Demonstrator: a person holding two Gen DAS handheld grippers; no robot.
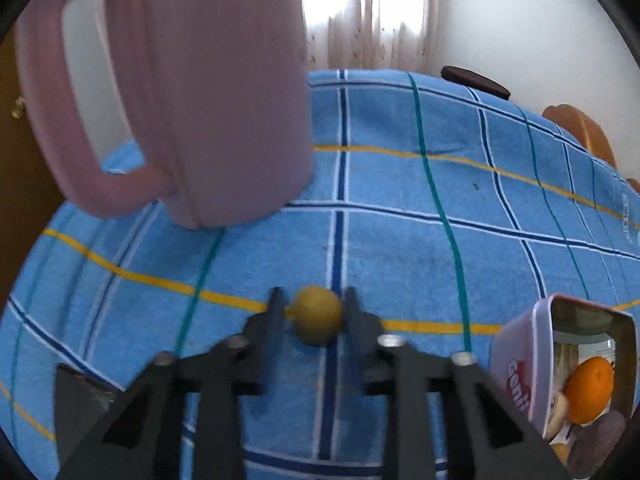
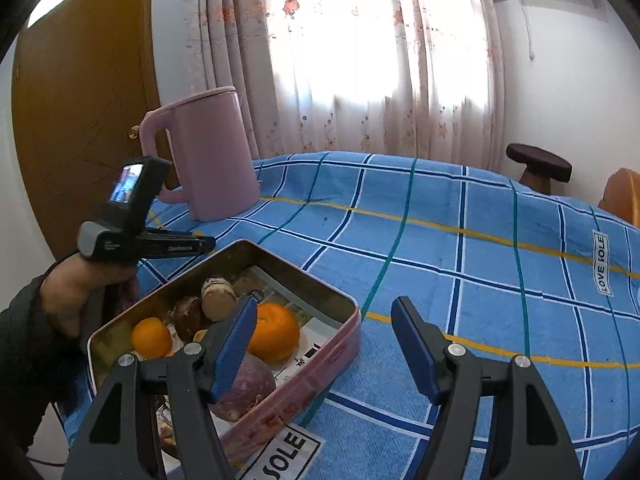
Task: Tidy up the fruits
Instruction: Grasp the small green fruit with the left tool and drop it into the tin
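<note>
A small yellow-green fruit (image 1: 318, 314) sits between my left gripper's (image 1: 314, 312) black fingers, which are shut on it just above the blue checked cloth. A pink tin box (image 2: 340, 354) holds two oranges (image 2: 276, 330), a purple fruit (image 2: 250, 386) and several brown fruits; it also shows at the right edge of the left wrist view (image 1: 520, 360). My right gripper (image 2: 324, 344) is open and empty, its left blue pad over the tin, its right pad over the cloth. The left gripper's body (image 2: 136, 216) shows in the right wrist view, left of the tin.
A tall pink jug (image 2: 212, 156) with a handle stands at the table's far left, and looms close in the left wrist view (image 1: 192, 92). A blue checked cloth (image 2: 480, 248) covers the table. A dark stool (image 2: 538, 168), a door and curtains lie beyond.
</note>
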